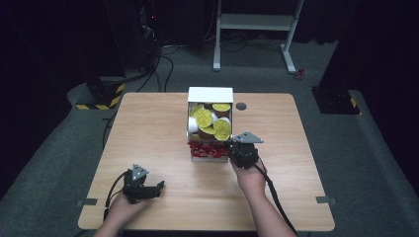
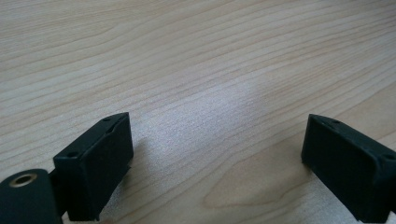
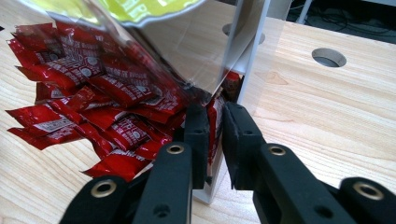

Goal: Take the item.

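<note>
A white display box [image 1: 210, 94] stands at the middle of the wooden table [image 1: 148, 128]. Yellow-lidded cups [image 1: 203, 117] fill its upper part and red sachets [image 1: 207, 148] spill from its near end. My right gripper [image 1: 232, 147] is at the box's near right corner. In the right gripper view the right gripper [image 3: 215, 122] is shut on one red sachet [image 3: 215, 112], just below the clear panel [image 3: 196, 51], with the sachet pile [image 3: 93, 79] to its left. My left gripper [image 1: 159, 186] rests near the table's front left. It stands open over bare wood [image 2: 217, 158].
A round cable hole [image 1: 241, 106] lies in the table just right of the box and shows again as a cable hole [image 3: 328, 57] in the right gripper view. A white desk frame [image 1: 257, 22] stands on the floor behind. Cables trail from both grippers toward the front edge.
</note>
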Tool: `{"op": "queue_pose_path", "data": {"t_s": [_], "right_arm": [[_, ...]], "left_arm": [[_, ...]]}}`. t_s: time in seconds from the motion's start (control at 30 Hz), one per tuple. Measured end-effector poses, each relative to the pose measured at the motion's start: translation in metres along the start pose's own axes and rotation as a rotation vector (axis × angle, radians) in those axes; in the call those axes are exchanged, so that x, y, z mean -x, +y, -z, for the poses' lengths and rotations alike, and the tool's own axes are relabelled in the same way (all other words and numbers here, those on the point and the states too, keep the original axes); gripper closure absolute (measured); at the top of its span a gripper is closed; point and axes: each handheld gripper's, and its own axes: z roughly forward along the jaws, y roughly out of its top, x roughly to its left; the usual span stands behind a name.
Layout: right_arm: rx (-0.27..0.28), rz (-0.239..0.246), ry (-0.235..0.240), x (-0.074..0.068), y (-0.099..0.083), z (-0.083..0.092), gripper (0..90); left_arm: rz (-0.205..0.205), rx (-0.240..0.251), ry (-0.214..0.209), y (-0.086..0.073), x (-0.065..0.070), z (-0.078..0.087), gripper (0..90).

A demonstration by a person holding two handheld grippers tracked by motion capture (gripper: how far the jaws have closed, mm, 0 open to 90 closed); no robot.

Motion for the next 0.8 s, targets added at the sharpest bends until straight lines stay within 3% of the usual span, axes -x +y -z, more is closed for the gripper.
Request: {"op": "queue_pose_path", "data": {"t_s": [0.23,0.3,0.8], "right_arm": [[0.0,-0.001,0.009,-0.0008,-0.0004,-0.0006,85.4],[0.004,0.017,0.011,-0.0004,-0.0005,-0.0009,86.5],[0.033,0.002,0.029,-0.0011,-0.0084,0.0089,86.8]], "left_arm": [[0.0,0.0,0.0,0.0,0.0,0.0,9.3],[0.0,0.0,0.0,0.0,0.0,0.0,9.3],[0.0,0.0,0.0,-0.0001,0.0001,0.0001,9.3]]}}
